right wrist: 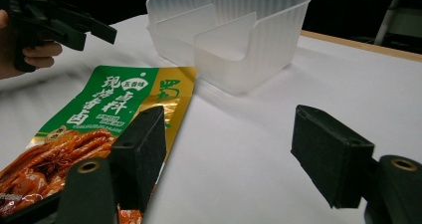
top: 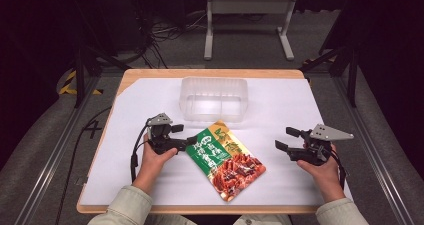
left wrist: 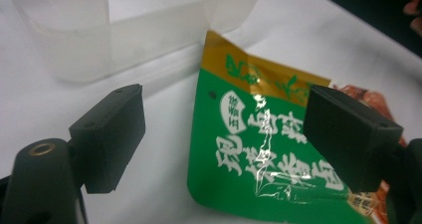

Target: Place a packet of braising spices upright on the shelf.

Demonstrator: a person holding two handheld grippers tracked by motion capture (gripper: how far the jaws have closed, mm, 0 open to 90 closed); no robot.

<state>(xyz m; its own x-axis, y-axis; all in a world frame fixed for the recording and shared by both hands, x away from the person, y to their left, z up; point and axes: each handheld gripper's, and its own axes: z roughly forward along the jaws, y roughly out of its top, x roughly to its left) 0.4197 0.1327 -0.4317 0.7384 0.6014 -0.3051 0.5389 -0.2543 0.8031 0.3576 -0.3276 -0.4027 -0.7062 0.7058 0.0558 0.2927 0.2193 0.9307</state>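
Note:
A snack packet (top: pixel 226 160), green and gold at its far end and red-brown at its near end, lies flat on the white sheet in the middle of the table. My left gripper (top: pixel 184 135) is open at the packet's left edge. In the left gripper view, the gripper (left wrist: pixel 224 109) has the green part of the packet (left wrist: pixel 263 149) between its jaws, one jaw above the print. My right gripper (top: pixel 285 138) stands open to the right of the packet, apart from it. In the right gripper view, this gripper (right wrist: pixel 234 139) holds nothing and the packet (right wrist: pixel 99 109) lies to its left.
A translucent plastic container (top: pixel 214 99) with inner dividers stands just beyond the packet, open side up. It also shows as a container (left wrist: pixel 99 35) and a container (right wrist: pixel 234 40) in the gripper views. The wooden table edge (top: pixel 210 73) borders the white sheet (top: pixel 150 180).

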